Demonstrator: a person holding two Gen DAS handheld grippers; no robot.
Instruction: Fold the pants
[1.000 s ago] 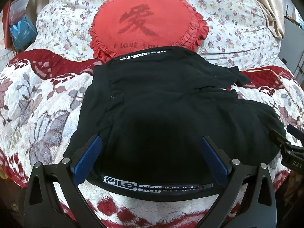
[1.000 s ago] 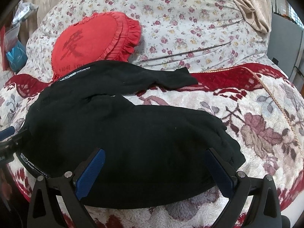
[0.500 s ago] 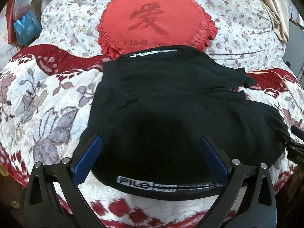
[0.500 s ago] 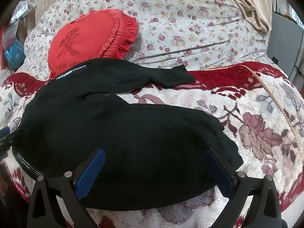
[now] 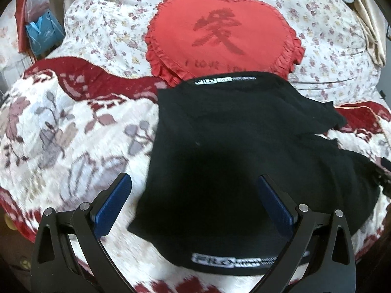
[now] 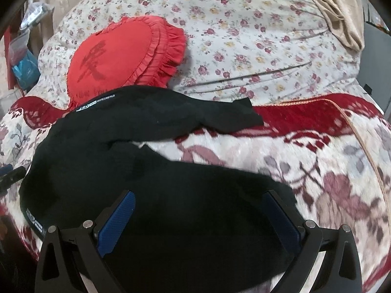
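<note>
Lying crumpled on the bed (image 5: 73,131), the black pants (image 5: 244,158) spread below the red pillow (image 5: 224,36). Left gripper (image 5: 193,202) and right gripper (image 6: 199,216) hover wide open, holding nothing. Recommend pinching the near waistband (image 5: 227,262) and leg edge squarely before folding.

A red heart pillow (image 5: 224,36) with frilly edges lies on the bed. It has a big dark sign in the middle and small words under it. The pillow rests on a white quilt (image 5: 110,24) with little flowers. Nearer is a fuzzy blanket (image 5: 61,131), white with big gray leaves and dark red edges. A thin gold cord (image 6: 361,141) runs along the blanket on the right side. A tan cloth (image 6: 339,7) is bunched at the top right. Far left, by the bed, is a blue bag (image 5: 42,35) with a clear plastic bag (image 5: 39,3) above it.
</note>
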